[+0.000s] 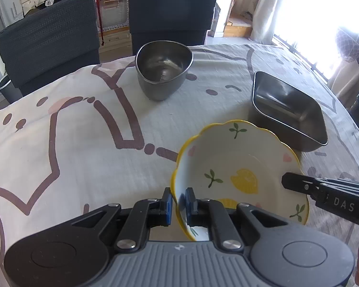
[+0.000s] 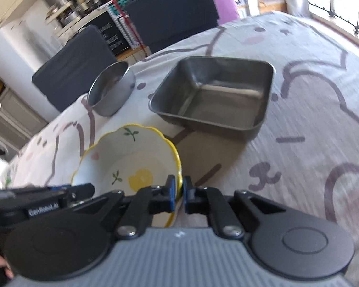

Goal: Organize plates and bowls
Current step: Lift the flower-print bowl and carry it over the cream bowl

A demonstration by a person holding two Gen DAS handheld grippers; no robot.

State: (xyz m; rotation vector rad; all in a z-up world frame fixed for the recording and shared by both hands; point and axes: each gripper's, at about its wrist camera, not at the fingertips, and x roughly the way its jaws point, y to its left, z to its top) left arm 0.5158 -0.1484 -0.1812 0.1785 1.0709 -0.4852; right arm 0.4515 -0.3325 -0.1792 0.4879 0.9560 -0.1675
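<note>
A white ceramic bowl with a scalloped yellow rim and lemon prints (image 1: 241, 174) is held tilted above the table; it also shows in the right wrist view (image 2: 129, 165). My left gripper (image 1: 178, 202) is shut on its left rim. My right gripper (image 2: 178, 191) is shut on its right rim, and its finger shows in the left wrist view (image 1: 299, 183). A round steel bowl (image 1: 164, 70) stands at the far middle. A square steel dish (image 1: 287, 110) stands right of it, just beyond the ceramic bowl.
The table (image 1: 71, 143) wears a white cloth with brown and pink cartoon outlines. Two dark chairs (image 1: 50, 38) stand at the far edge. Shelves lie behind them and a bright window (image 1: 323, 4) is at the right.
</note>
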